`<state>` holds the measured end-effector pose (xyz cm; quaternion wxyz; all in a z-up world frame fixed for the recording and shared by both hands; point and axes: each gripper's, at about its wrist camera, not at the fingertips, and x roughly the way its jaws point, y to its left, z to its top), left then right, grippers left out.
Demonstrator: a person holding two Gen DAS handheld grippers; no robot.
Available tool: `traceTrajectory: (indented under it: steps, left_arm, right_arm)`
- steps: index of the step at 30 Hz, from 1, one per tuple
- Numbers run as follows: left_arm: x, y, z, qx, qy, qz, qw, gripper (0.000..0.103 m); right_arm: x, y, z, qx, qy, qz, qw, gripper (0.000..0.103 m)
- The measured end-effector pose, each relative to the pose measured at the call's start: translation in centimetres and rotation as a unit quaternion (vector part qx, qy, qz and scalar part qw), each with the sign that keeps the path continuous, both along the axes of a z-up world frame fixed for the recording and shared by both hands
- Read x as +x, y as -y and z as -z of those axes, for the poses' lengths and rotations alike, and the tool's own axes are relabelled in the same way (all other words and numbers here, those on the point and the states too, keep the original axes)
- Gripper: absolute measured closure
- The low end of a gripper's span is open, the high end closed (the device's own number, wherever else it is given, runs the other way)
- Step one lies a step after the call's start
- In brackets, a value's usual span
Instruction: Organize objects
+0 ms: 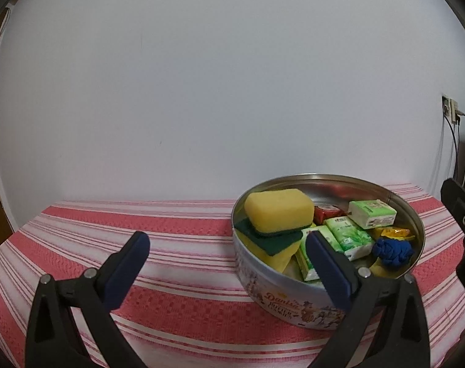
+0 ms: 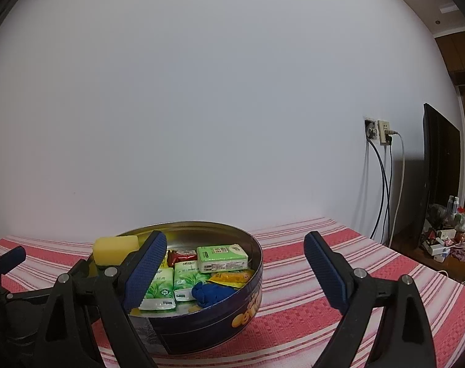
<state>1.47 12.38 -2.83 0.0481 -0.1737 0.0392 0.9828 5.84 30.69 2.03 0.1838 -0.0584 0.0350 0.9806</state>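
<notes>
A round cookie tin (image 1: 281, 297) stands without a lid on the striped cloth. Inside it lie a yellow sponge (image 1: 278, 211) on top of a second, green-backed sponge (image 1: 272, 242), green tissue packs (image 1: 349, 236), a red packet (image 1: 326, 213), an orange packet (image 1: 395, 233) and a crumpled blue cloth (image 1: 393, 251). My left gripper (image 1: 226, 236) is open at the tin's near left side, with nothing held. In the right wrist view my right gripper (image 2: 235, 236) is open in front of the tin (image 2: 201, 334), also holding nothing. The sponge (image 2: 115, 250) and blue cloth (image 2: 211, 294) show there too.
The red and white striped tablecloth (image 1: 171, 306) runs back to a white wall. A wall outlet (image 2: 382, 132) with hanging cables is at the right. Beyond the table's right edge stand a dark screen (image 2: 438, 168) and a cluttered low surface with bottles (image 2: 453, 214).
</notes>
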Motion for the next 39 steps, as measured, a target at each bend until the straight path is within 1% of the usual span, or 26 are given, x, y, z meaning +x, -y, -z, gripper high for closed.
traceTrajectory:
  steps: [12, 22, 28, 32, 39]
  left_arm:
    - [0.02, -0.17, 0.09, -0.009, 0.003, 0.005, 0.9999, 0.000]
    - [-0.36, 0.13, 0.25, -0.003, 0.022, 0.007, 0.9997, 0.000]
    - [-0.49, -0.10, 0.35, -0.006, 0.025, 0.011, 0.9996, 0.000]
    - [-0.46, -0.11, 0.43, 0.000, 0.029, 0.018, 0.9994, 0.000]
    - [-0.56, -0.09, 0.46, 0.000, 0.030, 0.014, 0.9995, 0.000]
  right_arm:
    - [0.03, 0.03, -0.03, 0.000, 0.003, -0.001, 1.000, 0.010]
    - [0.31, -0.02, 0.03, 0.002, 0.002, -0.003, 1.000, 0.010]
    - [0.20, 0.04, 0.09, 0.003, 0.005, -0.002, 1.000, 0.010]
    - [0.38, -0.07, 0.15, 0.002, 0.007, -0.003, 1.000, 0.010]
    - [0.57, -0.34, 0.18, 0.002, 0.008, -0.005, 1.000, 0.010]
